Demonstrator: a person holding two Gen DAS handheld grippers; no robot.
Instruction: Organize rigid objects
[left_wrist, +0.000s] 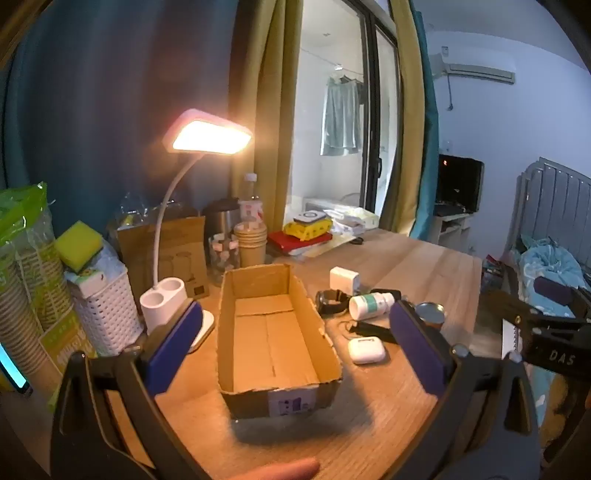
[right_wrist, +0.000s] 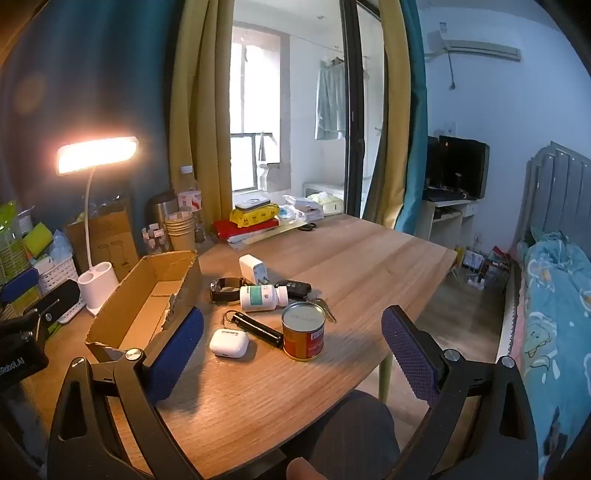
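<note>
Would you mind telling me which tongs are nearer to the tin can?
Right. The right tongs hang open with the tin can straight ahead between their fingers; the left tongs face the cardboard box, the can off to their right.

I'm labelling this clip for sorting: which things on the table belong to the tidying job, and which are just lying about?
Job: cardboard box, earbuds case, flashlight, tin can, pill bottle, watch, charger, car key.

Lying about: desk lamp, paper cups, white basket, books.
</note>
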